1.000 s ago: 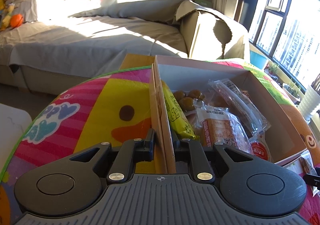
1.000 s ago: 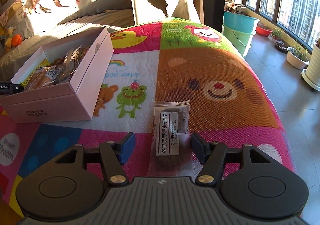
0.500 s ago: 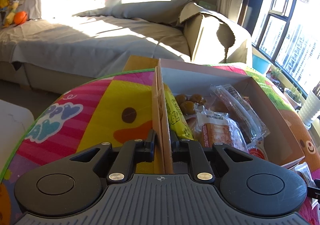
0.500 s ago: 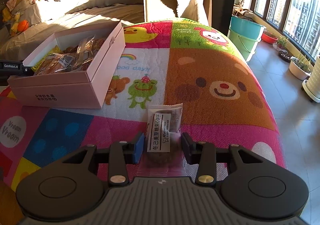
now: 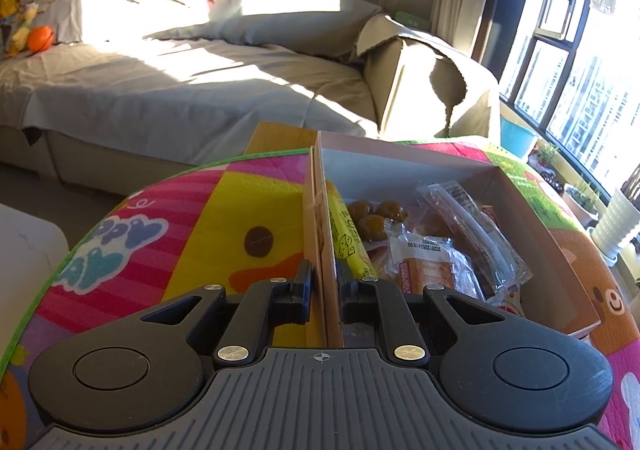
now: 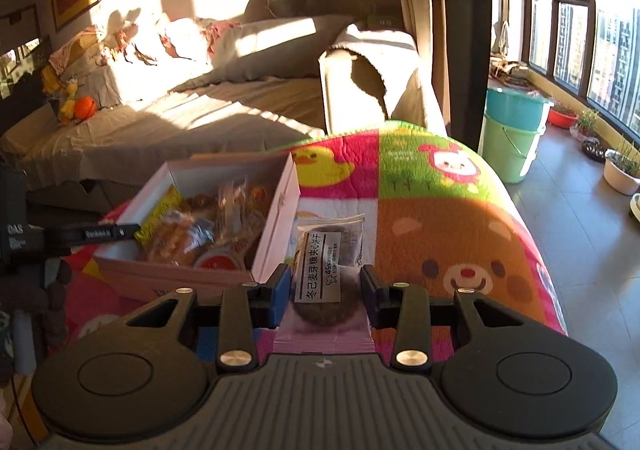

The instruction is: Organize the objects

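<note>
Cookie packet (image 6: 326,270) in right gripper (image 6: 325,292), box (image 5: 326,250) in left gripper (image 5: 325,286)

A pink box of snacks and one cookie packet

The pink box (image 6: 276,218) sits open on the bright mat, full of wrapped snacks (image 5: 436,250) and a long yellow packet (image 5: 352,246) by its left wall. The cookie packet (image 6: 328,270), clear with a white label, is up off the mat, just beside the box.
</note>
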Demonstrator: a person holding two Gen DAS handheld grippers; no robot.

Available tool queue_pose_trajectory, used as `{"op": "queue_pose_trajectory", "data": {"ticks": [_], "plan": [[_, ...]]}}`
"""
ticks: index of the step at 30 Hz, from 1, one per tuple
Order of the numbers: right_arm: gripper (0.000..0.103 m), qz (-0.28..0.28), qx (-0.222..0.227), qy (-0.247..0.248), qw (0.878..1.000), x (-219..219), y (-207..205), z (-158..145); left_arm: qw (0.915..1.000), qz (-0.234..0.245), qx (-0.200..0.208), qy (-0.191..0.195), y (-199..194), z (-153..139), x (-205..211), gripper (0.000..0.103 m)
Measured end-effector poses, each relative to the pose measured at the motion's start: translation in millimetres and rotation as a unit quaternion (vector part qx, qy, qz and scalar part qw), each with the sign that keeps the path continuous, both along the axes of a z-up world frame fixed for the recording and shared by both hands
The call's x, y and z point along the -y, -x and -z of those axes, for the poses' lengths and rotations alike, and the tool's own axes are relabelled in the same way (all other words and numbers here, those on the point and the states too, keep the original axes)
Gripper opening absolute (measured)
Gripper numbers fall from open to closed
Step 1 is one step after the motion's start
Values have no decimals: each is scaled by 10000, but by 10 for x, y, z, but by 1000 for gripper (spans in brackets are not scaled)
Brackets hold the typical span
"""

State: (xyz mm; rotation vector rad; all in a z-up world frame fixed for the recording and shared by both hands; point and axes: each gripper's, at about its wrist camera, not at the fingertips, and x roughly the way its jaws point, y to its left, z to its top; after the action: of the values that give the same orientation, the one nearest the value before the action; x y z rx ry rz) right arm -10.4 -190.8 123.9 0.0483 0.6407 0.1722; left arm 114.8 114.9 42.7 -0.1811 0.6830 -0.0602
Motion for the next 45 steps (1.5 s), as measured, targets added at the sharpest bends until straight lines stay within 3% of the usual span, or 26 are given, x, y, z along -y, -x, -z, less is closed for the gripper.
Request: {"op": "queue_pose_trajectory", "data": {"ticks": [8,15,21,23,27,29,31,32,36,40,42,45], "plan": [[37,-473,968,-404,9934,-315,-175,-616,10000,12,1,-6,6,5,0,15],[37,-794,950,-401,9915,-762,-626,-604,10000,26,3,-35,13,8,0,15],[37,-841,805,-377,9925,-961,-878,-446,10000,42,12,-52,21,14,-2,15],[43,-900,669,-373,9930,-973,-956,-381,10000,39,12,-51,22,13,-1,15],[46,-869,512,-171,9948,-931,-969,-221,10000,62,20,-43,24,15,-6,15],[51,-856,488,31,9951,-872,-885,-125,10000,68,22,-37,22,16,-9,15],[69,-944,442,307,9941,-813,-758,10,10000,75,24,-32,22,14,-10,16],[73,-1000,399,455,9931,-787,-687,90,10000,76,27,-28,25,16,-14,16],[74,-1124,-86,889,9896,-653,-419,575,9997,50,60,-238,36,16,59,15],[74,-690,-340,485,9959,-401,-475,864,9976,201,128,-645,-60,23,310,13],[74,-440,-270,278,9983,-263,-557,909,9956,443,169,-813,-206,29,529,13],[74,-89,-91,352,9993,-128,-756,930,9916,918,274,-865,-554,47,831,18]]}}
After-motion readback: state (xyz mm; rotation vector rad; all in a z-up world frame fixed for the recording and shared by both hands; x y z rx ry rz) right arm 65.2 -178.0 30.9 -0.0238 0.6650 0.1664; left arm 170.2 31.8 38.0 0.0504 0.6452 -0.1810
